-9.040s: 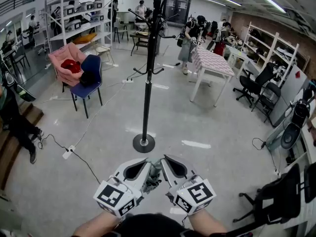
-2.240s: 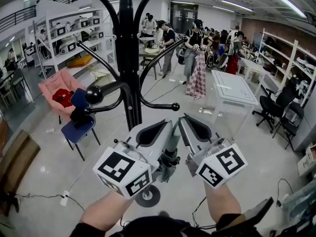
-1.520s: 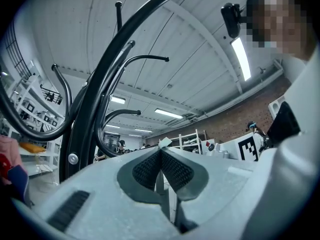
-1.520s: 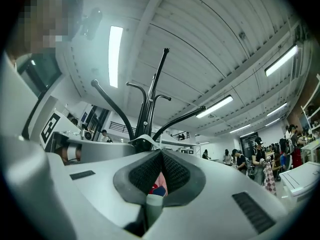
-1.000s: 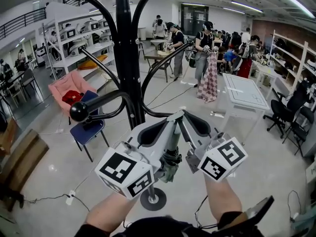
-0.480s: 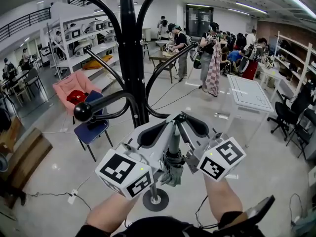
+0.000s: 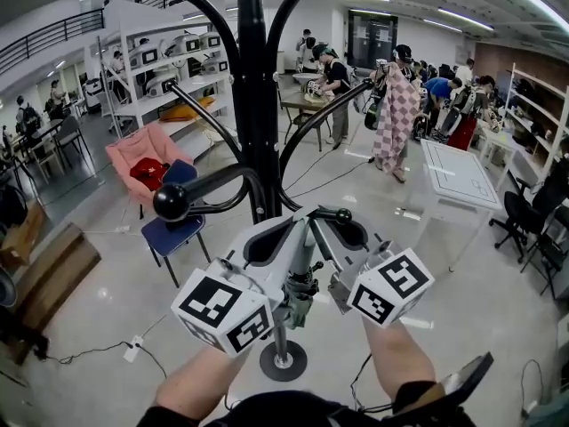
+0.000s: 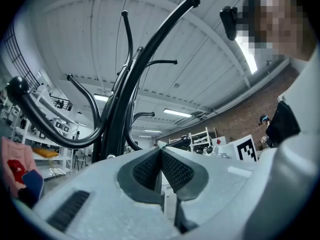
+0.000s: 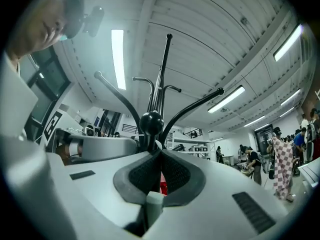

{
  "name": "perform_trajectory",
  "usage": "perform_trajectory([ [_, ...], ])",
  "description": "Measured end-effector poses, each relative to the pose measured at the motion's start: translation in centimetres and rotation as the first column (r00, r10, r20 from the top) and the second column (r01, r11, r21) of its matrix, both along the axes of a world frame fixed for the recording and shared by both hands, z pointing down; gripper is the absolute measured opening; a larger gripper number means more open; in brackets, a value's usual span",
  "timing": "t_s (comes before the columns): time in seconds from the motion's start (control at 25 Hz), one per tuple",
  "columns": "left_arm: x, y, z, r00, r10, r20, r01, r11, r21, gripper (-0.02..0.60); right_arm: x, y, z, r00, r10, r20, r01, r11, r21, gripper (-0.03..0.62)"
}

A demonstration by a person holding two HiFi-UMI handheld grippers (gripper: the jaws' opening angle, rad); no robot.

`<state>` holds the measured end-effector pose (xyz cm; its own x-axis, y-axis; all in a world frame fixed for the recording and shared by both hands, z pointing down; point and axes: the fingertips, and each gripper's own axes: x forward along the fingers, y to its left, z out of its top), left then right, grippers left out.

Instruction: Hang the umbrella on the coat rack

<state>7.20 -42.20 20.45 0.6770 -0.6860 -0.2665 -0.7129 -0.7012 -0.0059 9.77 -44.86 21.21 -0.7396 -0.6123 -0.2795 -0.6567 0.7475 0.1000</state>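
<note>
Left gripper (image 8: 160,151): jaws pressed together on a pale part of the folded umbrella (image 7: 299,301). The right gripper (image 9: 160,153) was clamped likewise, with a pale stub of it at the jaw roots. Both held the umbrella upright close to the coat rack (image 7: 253,105), tips just beside a ball-ended lower arm (image 7: 336,213), apparently for hooking it there; it was not yet hung. Below lay a glossy grey floor (image 7: 98,310) bearing the rack's round base (image 7: 283,360). Beyond stood white shelving (image 7: 147,65), a pink chair (image 7: 142,154) and a white table (image 7: 455,172).
</note>
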Motion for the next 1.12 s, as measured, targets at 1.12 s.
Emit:
perform_trajectory([
  [1.12, 0.0, -1.3, 2.7, 1.0, 0.023, 0.017, -0.023, 1.0, 0.002, 0.011, -1.1, 0.2, 2.3, 1.0, -0.011, -0.018, 0.011, 1.0, 0.013, 0.011],
])
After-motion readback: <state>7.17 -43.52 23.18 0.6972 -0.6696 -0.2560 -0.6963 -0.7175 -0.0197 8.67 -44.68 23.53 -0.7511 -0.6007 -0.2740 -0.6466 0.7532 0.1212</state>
